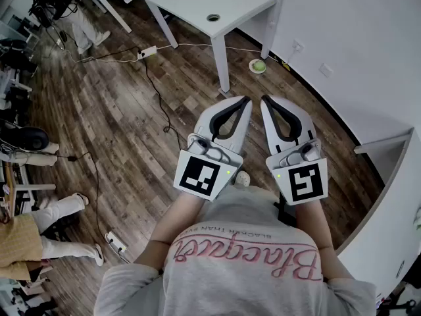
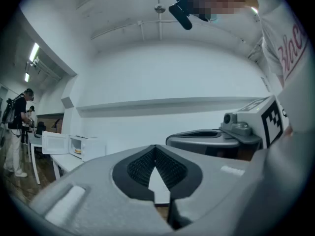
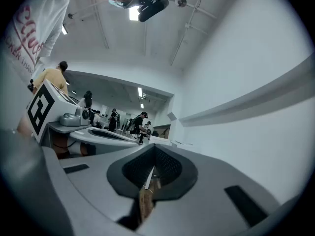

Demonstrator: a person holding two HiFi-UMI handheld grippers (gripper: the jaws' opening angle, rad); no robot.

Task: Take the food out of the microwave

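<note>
Left gripper (image 1: pixel 246 101) and right gripper (image 1: pixel 265 101) held level, each with jaws pressed together and empty, both well apart from the open-doored microwave (image 2: pixel 87 148).

Bare wood floor (image 1: pixel 118 130) lies open ahead, crossed by a black cable (image 1: pixel 154 89). White table (image 1: pixel 197 5) legs stand in front; the wall (image 1: pixel 355 45) shuts the right. Microwave (image 2: pixel 91 146) well off left, door open, clear air before it.
</note>
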